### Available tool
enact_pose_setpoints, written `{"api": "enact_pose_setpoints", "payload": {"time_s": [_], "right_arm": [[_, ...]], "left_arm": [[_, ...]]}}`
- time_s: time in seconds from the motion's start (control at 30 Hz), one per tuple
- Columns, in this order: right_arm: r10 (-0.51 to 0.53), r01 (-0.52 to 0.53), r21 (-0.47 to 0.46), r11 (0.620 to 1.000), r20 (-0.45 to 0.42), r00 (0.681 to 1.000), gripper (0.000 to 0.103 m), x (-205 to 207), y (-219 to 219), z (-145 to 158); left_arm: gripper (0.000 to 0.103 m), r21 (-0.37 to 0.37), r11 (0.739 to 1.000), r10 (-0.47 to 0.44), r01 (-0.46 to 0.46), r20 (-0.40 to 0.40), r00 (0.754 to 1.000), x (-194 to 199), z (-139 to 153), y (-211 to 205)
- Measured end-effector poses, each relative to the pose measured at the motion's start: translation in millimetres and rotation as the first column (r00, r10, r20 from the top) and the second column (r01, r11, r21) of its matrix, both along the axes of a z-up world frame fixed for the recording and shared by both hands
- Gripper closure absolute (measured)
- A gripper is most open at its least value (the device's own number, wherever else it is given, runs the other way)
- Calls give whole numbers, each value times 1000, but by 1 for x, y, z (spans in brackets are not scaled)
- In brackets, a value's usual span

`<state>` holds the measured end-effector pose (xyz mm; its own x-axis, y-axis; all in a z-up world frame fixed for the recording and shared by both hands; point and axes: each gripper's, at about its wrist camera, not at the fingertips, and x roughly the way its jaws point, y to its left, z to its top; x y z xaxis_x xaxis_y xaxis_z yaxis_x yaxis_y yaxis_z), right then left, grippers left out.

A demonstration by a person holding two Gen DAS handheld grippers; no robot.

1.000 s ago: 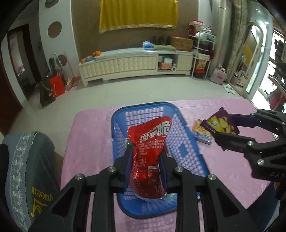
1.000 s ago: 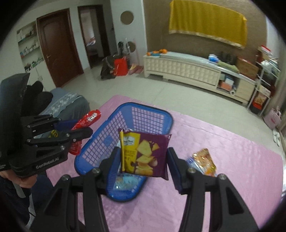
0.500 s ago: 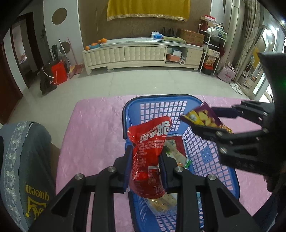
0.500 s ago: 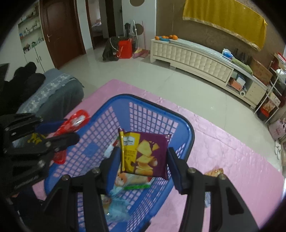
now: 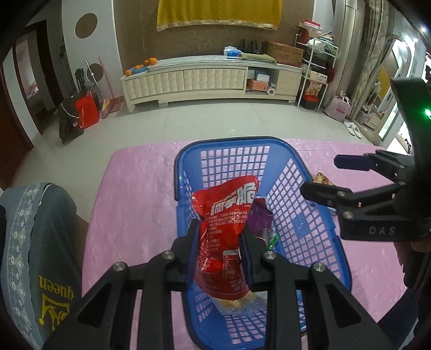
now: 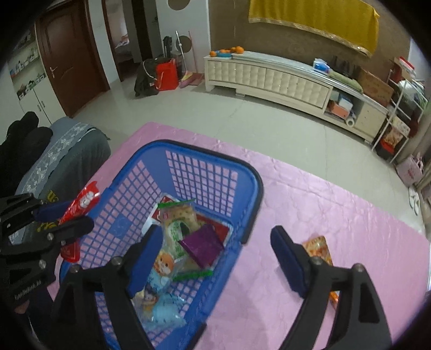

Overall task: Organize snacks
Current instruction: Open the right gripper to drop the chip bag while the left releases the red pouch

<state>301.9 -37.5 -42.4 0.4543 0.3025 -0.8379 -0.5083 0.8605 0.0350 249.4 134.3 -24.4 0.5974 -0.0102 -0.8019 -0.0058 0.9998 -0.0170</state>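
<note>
Red snack bag clamped upright between left gripper pads, over near end of blue basket. Purple chip packet lying loose inside basket on other snacks. Right gripper jaws opening, nothing between them. Orange packet on pink cloth, right of basket.

Blue basket with square-grid lattice walls; pink tablecloth with faint crinkled floral texture; red snack bag with white lettering; purple packet, glossy; orange packet on the cloth; green-edged clear wrapper; pale blue packets with cartoon print; black gripper frames with dark blue pads; grey cushion with floral band and yellow lettering; yellow wall hanging.
</note>
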Motion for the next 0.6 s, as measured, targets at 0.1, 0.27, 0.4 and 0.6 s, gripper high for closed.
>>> {"api": "enact_pose_setpoints", "payload": {"time_s": [0.1,0.27,0.4,0.6], "right_arm": [[-17,17,14,1000,-2,1000,17,-8,-10,2],[-35,35,17,999,-6,999,16,-14,-23,2],[-56,56,26,998,-29,998,16,-12,-30,-3],[-82,83,40,996,-32,996,16,-7,-42,-11]], "left_arm": [[77,3,1000,-14,14,-3,1000,2,1,-9],[77,13,999,-52,52,-2,999,9,1,-25],[77,18,997,-75,75,-8,997,19,-2,-35],[77,25,996,-82,82,-16,997,36,-10,-40]]}}
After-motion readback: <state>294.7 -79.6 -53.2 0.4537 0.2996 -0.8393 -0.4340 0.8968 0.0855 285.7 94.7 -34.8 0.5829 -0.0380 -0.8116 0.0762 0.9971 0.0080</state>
